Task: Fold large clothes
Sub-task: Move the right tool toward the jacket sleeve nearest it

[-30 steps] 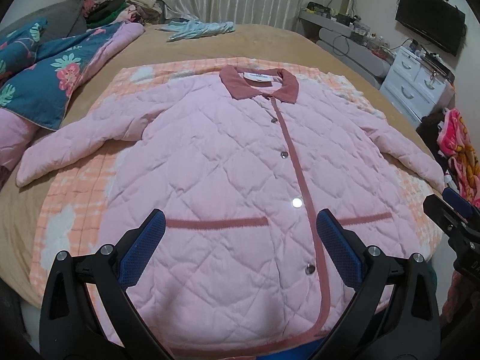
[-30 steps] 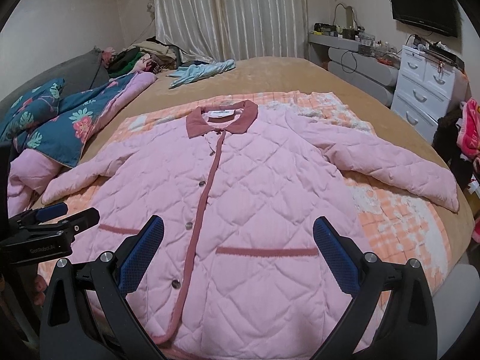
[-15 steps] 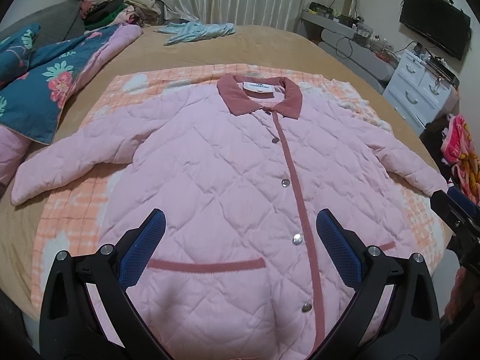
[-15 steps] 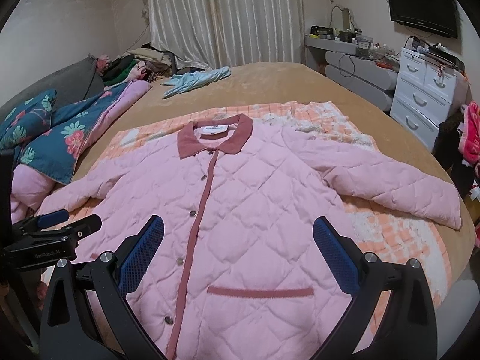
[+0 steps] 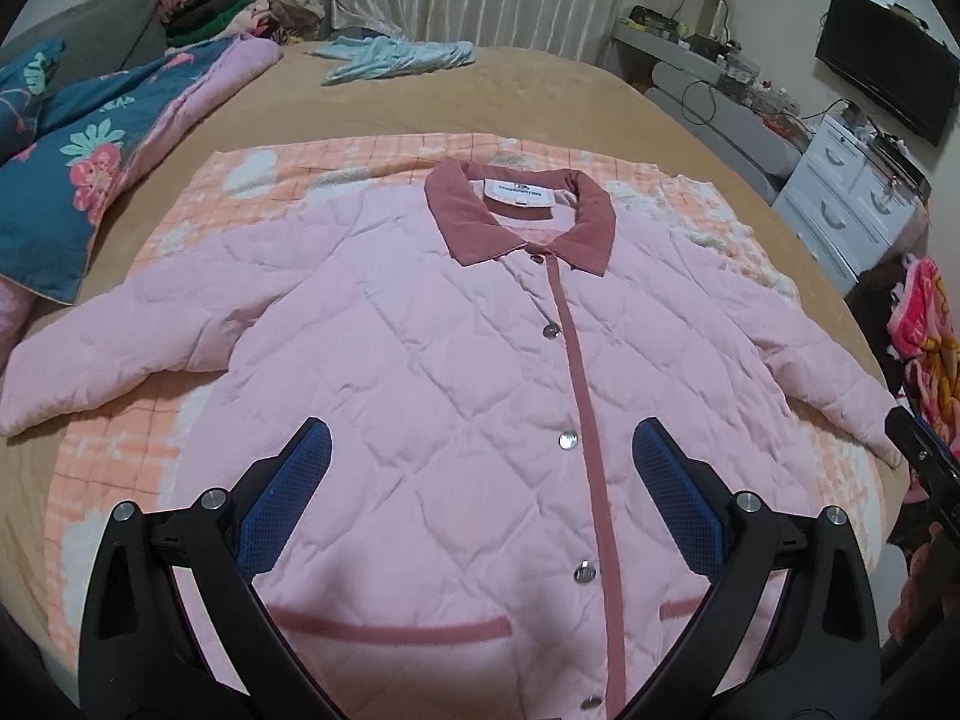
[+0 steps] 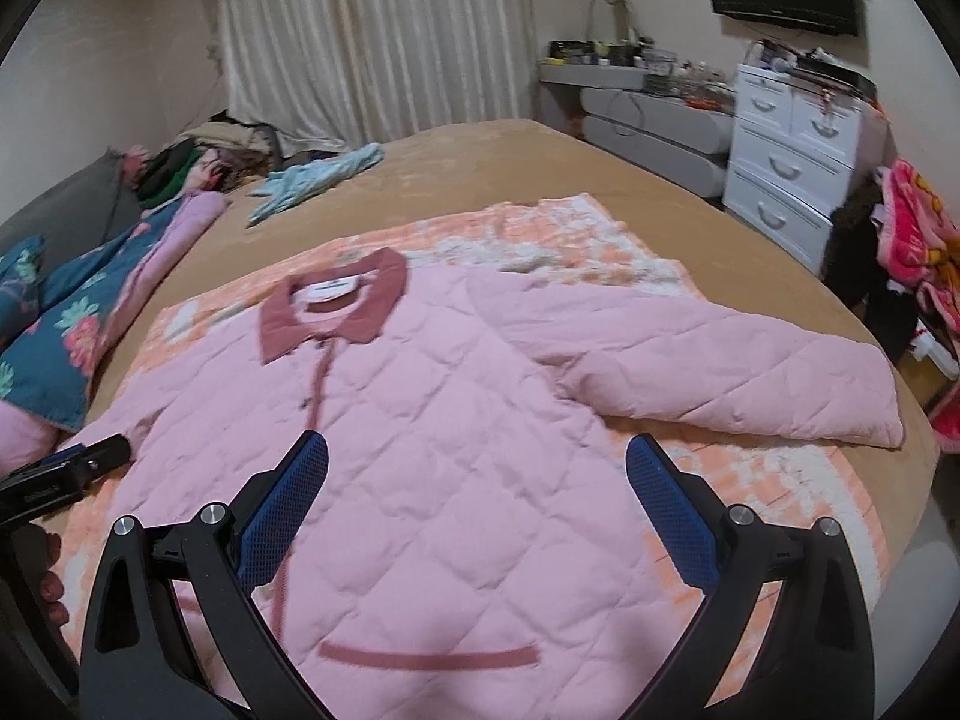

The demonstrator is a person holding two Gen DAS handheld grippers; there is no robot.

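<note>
1. Tan bedspread [image 5: 540,90] covers the bed, with a floral quilt [image 5: 66,180] at its left edge
2. Left gripper [image 5: 477,480] hovers, jaws spread wide and empty, over the pink quilted jacket [image 5: 420,360], which lies flat, buttoned, on an orange checked blanket [image 5: 120,480]
3. Right gripper [image 6: 477,480] is likewise agape above the jacket, near its right sleeve [image 6: 720,360]

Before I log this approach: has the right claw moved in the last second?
Yes. The right claw has swung rightward and forward: the jacket's collar slid left in its view, and the right sleeve now lies nearer.
</note>
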